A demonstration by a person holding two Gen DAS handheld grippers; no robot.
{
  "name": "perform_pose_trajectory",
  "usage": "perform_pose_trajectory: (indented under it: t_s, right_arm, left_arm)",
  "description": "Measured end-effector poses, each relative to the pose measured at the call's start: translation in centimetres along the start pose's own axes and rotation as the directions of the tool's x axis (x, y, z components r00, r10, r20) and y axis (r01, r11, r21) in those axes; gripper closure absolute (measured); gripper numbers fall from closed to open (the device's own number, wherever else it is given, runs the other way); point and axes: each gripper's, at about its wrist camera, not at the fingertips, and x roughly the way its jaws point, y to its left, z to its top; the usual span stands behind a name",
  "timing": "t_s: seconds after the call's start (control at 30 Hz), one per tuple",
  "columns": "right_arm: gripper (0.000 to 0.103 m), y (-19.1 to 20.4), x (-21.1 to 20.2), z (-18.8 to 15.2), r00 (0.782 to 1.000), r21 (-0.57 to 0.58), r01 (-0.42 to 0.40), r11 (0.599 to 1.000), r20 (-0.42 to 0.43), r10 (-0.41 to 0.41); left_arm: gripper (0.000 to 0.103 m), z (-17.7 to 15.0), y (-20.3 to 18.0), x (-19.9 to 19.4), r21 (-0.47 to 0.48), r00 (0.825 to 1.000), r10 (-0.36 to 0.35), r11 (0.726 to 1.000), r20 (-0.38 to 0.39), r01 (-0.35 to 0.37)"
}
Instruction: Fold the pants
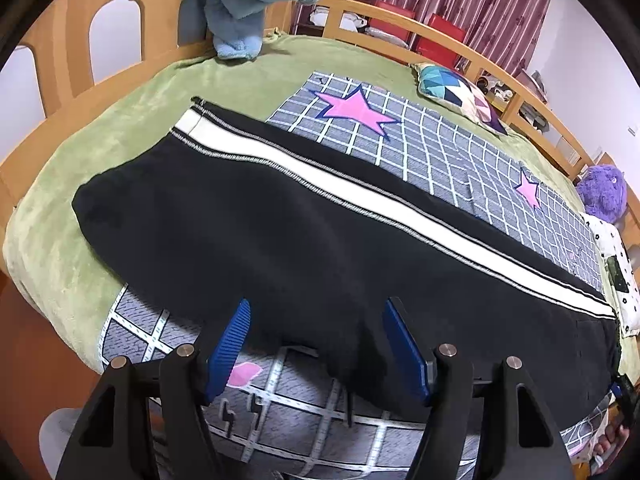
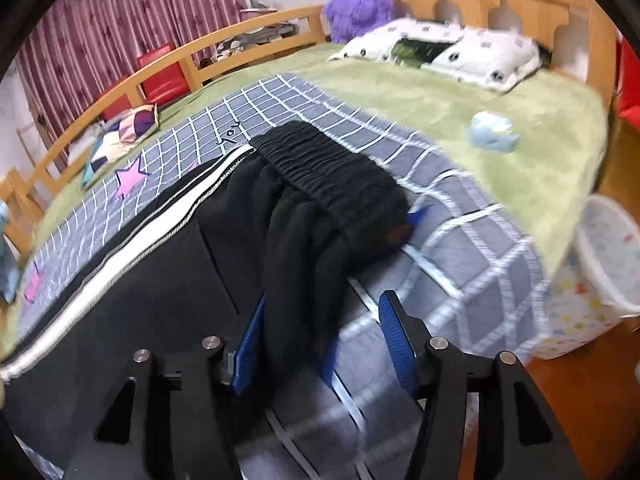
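Note:
Black pants (image 1: pixel 280 220) with a white side stripe (image 1: pixel 360 200) lie stretched across a grey checked sheet on the bed, folded lengthwise. My left gripper (image 1: pixel 316 344) is open, its blue fingers (image 1: pixel 230 344) straddling the pants' near edge. In the right wrist view the elastic waistband (image 2: pixel 332 176) is bunched up, and my right gripper (image 2: pixel 320 340) is open with gathered black cloth (image 2: pixel 304 280) between its blue fingers (image 2: pixel 394 340), not pinched. The right gripper's tip also shows in the left wrist view at the far right (image 1: pixel 622 396).
The grey checked sheet (image 1: pixel 460 152) with pink stars lies on a green blanket (image 2: pixel 460 100). A blue plush (image 1: pixel 248 8), a purple plush (image 2: pixel 358 4), a patterned cushion (image 1: pixel 460 92), white pillows (image 2: pixel 472 52) and a small blue toy (image 2: pixel 494 130) lie around. A white bin (image 2: pixel 608 256) stands beside the bed.

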Motion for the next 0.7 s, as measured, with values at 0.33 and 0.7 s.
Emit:
perform_pose_trajectory:
  t_s: [0.33, 0.7]
  right_arm:
    - [0.048, 8.9, -6.5, -1.4, 0.997, -0.212, -0.046, 0.976, 0.049, 0.057]
    - [0.048, 17.2, -6.2, -5.2, 0.975, -0.239, -0.223, 0.945, -0.068, 0.213]
  left_arm:
    - [0.038, -0.1, 8.2, -1.1, -0.045, 0.998, 0.056, 0.998, 0.022, -0.055]
    - [0.061, 3.7, 16.0, 2.6, -0.227, 0.992, 0.123, 0.966, 0.002, -0.120]
